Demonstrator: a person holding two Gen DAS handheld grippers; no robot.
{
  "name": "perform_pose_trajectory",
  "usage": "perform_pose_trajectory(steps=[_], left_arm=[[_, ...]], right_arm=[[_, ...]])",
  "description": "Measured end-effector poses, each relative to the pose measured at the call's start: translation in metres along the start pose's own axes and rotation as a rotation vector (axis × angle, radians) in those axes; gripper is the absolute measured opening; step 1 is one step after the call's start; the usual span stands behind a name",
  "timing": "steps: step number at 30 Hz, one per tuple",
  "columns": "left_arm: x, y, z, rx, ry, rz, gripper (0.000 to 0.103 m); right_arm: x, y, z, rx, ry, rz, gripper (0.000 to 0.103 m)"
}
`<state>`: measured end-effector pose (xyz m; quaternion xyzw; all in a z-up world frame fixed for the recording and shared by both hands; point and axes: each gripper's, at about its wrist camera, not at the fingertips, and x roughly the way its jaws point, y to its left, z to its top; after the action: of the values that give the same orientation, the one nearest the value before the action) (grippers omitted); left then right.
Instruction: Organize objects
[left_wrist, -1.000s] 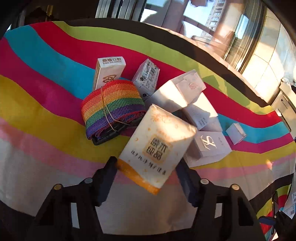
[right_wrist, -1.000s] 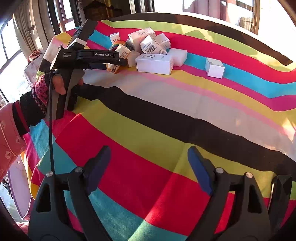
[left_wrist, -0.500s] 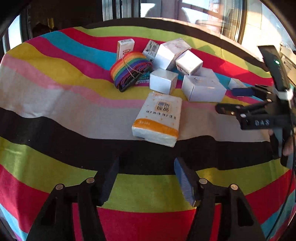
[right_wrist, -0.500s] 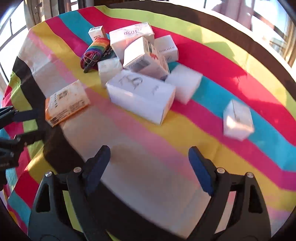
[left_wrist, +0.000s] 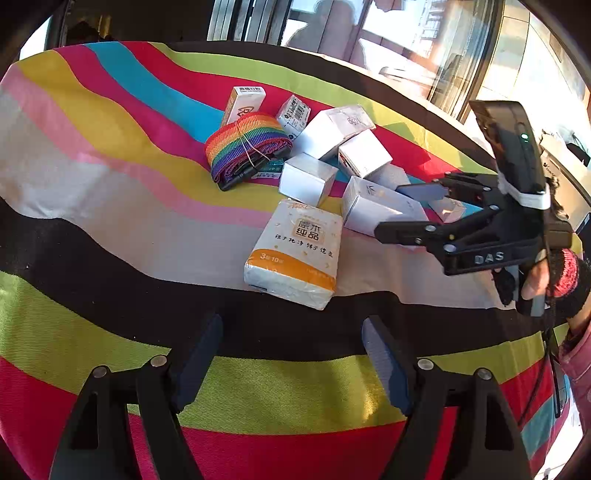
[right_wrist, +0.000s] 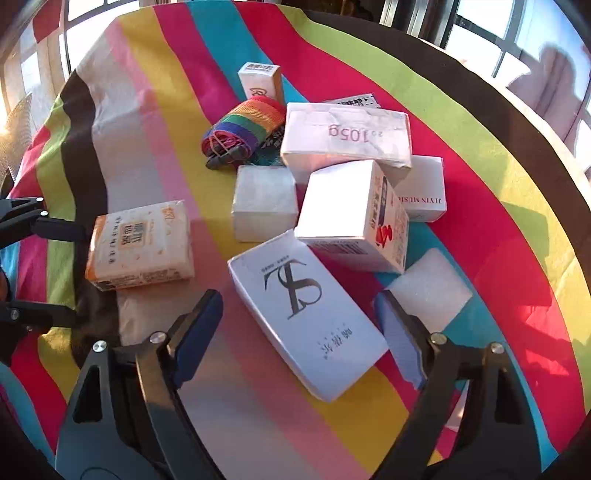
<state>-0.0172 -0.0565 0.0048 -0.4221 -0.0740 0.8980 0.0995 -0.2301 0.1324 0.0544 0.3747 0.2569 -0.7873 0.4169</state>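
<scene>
A white and orange tissue pack (left_wrist: 295, 254) lies flat on the striped cloth, apart from my open, empty left gripper (left_wrist: 291, 358), which is pulled back toward the near side. It also shows in the right wrist view (right_wrist: 142, 245). My right gripper (right_wrist: 299, 328) is open and empty, its jaws on either side of the near end of a long white box with an "S" logo (right_wrist: 306, 310). The right gripper also shows in the left wrist view (left_wrist: 413, 210), over that box (left_wrist: 373, 208).
A pile of several white boxes (right_wrist: 345, 133) sits behind, with a rainbow strap roll (right_wrist: 243, 127), a small upright carton (right_wrist: 260, 79) and a white foam block (right_wrist: 430, 291). The striped cloth (left_wrist: 110, 206) covers the table; windows lie beyond.
My left gripper let go of the tissue pack, set it on the cloth and drew back. My right gripper swept in toward the pile and now brackets the logo box.
</scene>
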Motion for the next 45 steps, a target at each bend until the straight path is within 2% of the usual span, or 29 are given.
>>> perform_pose_trajectory(steps=[2, 3, 7, 8, 9, 10, 11, 13, 18, 22, 26, 30, 33, 34, 35, 36, 40, 45], left_arm=[[-0.001, 0.002, 0.0, -0.005, -0.001, -0.007, 0.081], [-0.001, 0.002, 0.001, -0.006, -0.001, -0.006, 0.081], [0.003, 0.0, 0.002, -0.005, 0.0, 0.0, 0.081], [0.003, 0.0, 0.001, -0.005, -0.001, -0.001, 0.081], [0.004, 0.0, 0.002, -0.007, -0.001, -0.001, 0.081], [0.004, 0.0, 0.002, -0.008, -0.002, -0.002, 0.081], [0.002, 0.001, 0.002, -0.01, -0.002, -0.003, 0.081], [0.005, 0.0, 0.004, -0.007, -0.002, 0.002, 0.081], [0.006, 0.001, 0.005, -0.004, -0.001, 0.004, 0.082], [0.005, 0.001, 0.006, 0.01, 0.01, 0.006, 0.085], [0.012, -0.002, 0.015, 0.005, 0.032, 0.051, 0.085], [0.035, -0.002, 0.039, 0.023, 0.057, 0.113, 0.085], [0.052, -0.005, 0.057, 0.046, 0.076, 0.119, 0.085], [0.055, -0.007, 0.06, 0.055, 0.074, 0.118, 0.084], [0.058, -0.01, 0.061, 0.069, 0.068, 0.117, 0.073], [0.057, -0.016, 0.06, 0.1, 0.054, 0.122, 0.053], [0.045, -0.044, 0.038, 0.206, 0.031, 0.171, 0.053], [0.013, -0.052, 0.001, 0.164, 0.012, 0.214, 0.053]], right_arm=[[-0.01, 0.002, -0.007, 0.033, 0.003, 0.071, 0.079], [-0.012, 0.005, -0.01, 0.036, -0.004, 0.075, 0.079], [0.004, 0.011, -0.014, -0.005, 0.047, -0.035, 0.079], [0.008, 0.008, -0.014, 0.017, 0.046, -0.033, 0.079], [0.008, 0.004, -0.015, 0.057, 0.026, -0.013, 0.073], [0.008, 0.001, -0.017, 0.086, 0.015, 0.0, 0.064], [0.005, 0.0, -0.019, 0.103, 0.003, -0.001, 0.045], [-0.005, 0.006, -0.025, 0.114, 0.01, -0.075, 0.045], [-0.056, 0.032, -0.07, 0.199, 0.012, -0.145, 0.045], [-0.089, 0.055, -0.111, 0.311, -0.012, -0.144, 0.046], [-0.104, 0.078, -0.142, 0.334, -0.012, -0.183, 0.046], [-0.106, 0.082, -0.152, 0.35, -0.022, -0.184, 0.046], [-0.104, 0.084, -0.15, 0.351, -0.028, -0.192, 0.046], [-0.103, 0.084, -0.15, 0.349, -0.034, -0.196, 0.046], [-0.103, 0.084, -0.148, 0.348, -0.035, -0.199, 0.046], [-0.103, 0.084, -0.148, 0.348, -0.034, -0.201, 0.046], [-0.102, 0.083, -0.147, 0.352, -0.035, -0.196, 0.046], [-0.101, 0.082, -0.147, 0.359, -0.037, -0.19, 0.046]])
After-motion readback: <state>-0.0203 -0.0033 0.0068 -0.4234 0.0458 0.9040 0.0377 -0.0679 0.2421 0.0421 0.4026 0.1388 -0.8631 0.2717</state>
